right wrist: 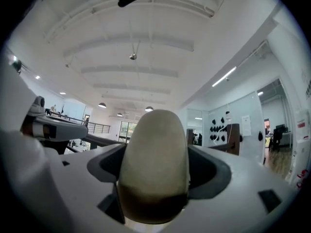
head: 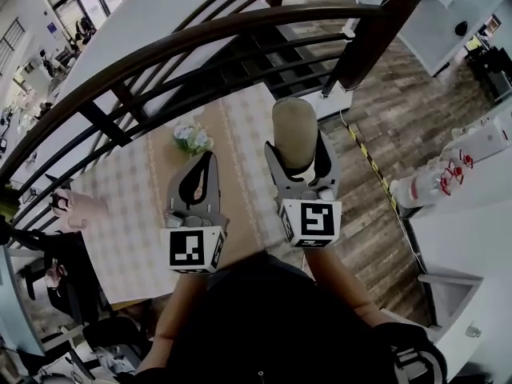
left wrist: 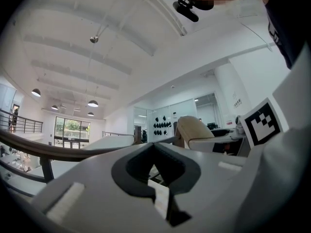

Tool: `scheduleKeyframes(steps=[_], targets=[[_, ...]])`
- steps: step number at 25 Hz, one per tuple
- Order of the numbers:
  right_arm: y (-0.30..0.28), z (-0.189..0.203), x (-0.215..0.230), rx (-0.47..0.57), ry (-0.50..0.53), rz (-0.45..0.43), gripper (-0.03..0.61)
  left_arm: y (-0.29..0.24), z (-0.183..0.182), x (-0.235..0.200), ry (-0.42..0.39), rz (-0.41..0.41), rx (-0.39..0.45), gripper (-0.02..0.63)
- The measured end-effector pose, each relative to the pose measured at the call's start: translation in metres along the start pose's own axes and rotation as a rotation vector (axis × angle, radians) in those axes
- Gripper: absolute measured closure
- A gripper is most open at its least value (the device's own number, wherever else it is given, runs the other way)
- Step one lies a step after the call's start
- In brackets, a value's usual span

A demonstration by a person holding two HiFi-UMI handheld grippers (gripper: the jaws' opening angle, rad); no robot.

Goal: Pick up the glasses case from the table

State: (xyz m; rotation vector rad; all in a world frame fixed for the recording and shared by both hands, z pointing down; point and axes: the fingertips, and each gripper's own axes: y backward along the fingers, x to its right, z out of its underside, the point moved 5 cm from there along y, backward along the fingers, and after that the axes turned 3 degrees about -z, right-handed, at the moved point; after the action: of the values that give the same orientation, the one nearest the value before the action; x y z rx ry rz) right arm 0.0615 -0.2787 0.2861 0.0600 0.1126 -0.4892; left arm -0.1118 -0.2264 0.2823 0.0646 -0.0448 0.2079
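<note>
The beige, rounded glasses case (head: 294, 130) is up in the air, well above the table (head: 136, 230), and my right gripper (head: 298, 160) is shut on its lower half. In the right gripper view the glasses case (right wrist: 154, 159) fills the space between the jaws and points at the ceiling. My left gripper (head: 206, 165) is raised beside it on the left, its jaws together with nothing between them. From the left gripper view the glasses case (left wrist: 194, 129) and the right gripper's marker cube (left wrist: 262, 123) show off to the right.
A dark curved railing (head: 200, 38) runs across in front of me. Below lies the table with a checked cloth, a tan runner and a small flower bunch (head: 192, 138). Wood flooring (head: 400, 118) and a white machine (head: 448, 174) lie to the right.
</note>
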Motion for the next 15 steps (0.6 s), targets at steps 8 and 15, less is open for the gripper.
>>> scheduleKeyframes(steps=[8, 15], targets=[[0.008, -0.014, 0.003, 0.08, 0.01, -0.014, 0.201, 0.002, -0.012, 0.008, -0.005, 0.005, 0.027, 0.603], [0.008, -0.017, 0.007, 0.1, -0.02, -0.014, 0.201, 0.002, -0.018, 0.01, -0.011, -0.002, 0.042, 0.603]])
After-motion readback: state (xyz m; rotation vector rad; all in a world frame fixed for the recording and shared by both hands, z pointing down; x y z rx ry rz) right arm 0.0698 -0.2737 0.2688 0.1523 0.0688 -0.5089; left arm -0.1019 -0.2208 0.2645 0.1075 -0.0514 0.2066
